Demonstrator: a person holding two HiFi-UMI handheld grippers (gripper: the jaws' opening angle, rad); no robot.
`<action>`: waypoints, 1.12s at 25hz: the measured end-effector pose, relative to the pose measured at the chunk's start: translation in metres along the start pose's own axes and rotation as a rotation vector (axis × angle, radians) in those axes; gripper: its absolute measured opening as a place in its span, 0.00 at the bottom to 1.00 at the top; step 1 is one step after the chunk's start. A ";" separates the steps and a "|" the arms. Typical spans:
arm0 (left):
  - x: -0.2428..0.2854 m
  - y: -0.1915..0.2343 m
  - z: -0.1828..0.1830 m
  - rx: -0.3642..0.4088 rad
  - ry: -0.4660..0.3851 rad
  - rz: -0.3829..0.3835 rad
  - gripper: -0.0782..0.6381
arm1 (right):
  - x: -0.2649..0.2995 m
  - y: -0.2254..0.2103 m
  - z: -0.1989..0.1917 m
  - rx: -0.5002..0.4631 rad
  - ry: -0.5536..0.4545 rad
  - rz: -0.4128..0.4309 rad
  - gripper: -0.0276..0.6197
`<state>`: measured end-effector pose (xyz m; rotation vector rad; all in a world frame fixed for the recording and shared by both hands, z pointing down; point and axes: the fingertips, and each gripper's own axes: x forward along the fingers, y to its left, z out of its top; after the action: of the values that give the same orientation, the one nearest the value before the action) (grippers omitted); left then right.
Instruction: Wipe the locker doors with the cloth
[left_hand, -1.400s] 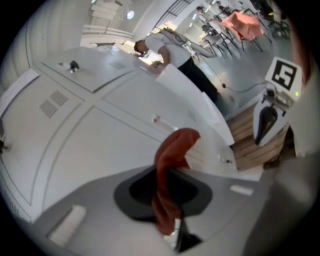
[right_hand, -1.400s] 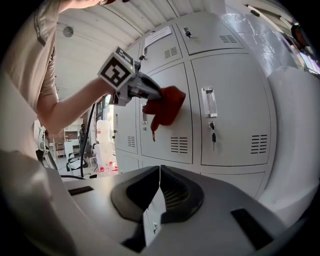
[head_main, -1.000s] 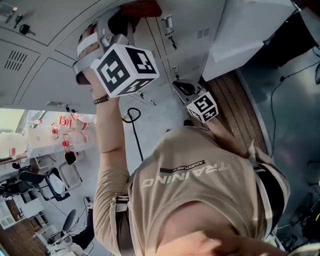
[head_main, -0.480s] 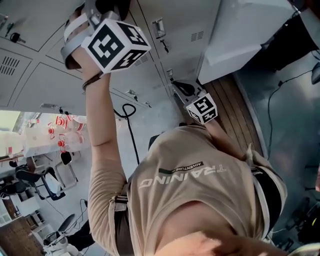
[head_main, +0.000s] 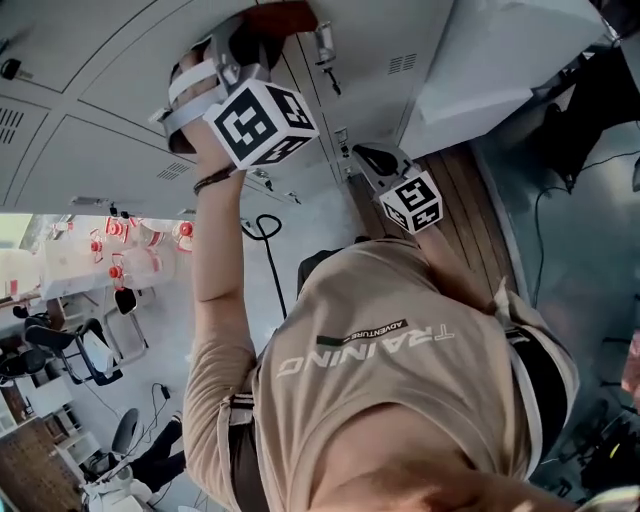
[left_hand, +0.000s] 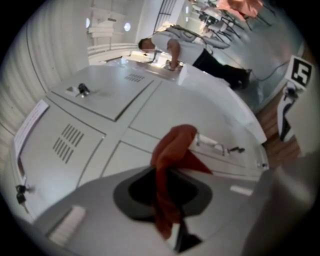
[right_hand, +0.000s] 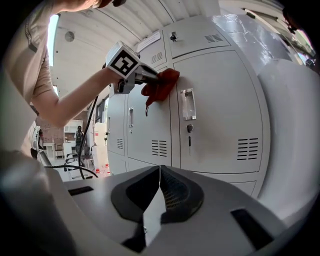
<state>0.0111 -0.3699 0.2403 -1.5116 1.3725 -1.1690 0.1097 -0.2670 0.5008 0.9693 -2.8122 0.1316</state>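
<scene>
Left tongs (left_hand: 167, 200): clamped on red fabric cloth (left_hand: 172, 150), pressed against grey metal locker doors (right_hand: 220, 75).
Right tongs (right_hand: 159, 190): together, empty.
Risk: cloth likely snagged by door handle (right_hand: 188, 104), pulled free.

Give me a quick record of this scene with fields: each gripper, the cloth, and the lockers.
left gripper: shut on the red cloth, raised up to the lockers
right gripper: shut, nothing between the jaws, held back from the lockers
red cloth: bunched, appears pressed on the upper part of a locker door, beside the handle
locker doors: grey metal, with vent slots low down
</scene>
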 end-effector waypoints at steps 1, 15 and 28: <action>0.002 -0.013 -0.004 -0.009 0.006 -0.027 0.18 | 0.001 -0.002 0.001 -0.003 -0.002 -0.002 0.07; 0.032 -0.239 -0.073 -0.127 0.115 -0.470 0.18 | -0.003 -0.009 -0.018 0.022 0.056 -0.013 0.07; 0.043 -0.350 -0.110 -0.143 0.201 -0.672 0.18 | 0.000 -0.012 -0.048 0.062 0.127 -0.001 0.07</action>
<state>0.0056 -0.3650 0.6101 -2.0935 1.1120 -1.6910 0.1230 -0.2701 0.5480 0.9401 -2.7062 0.2715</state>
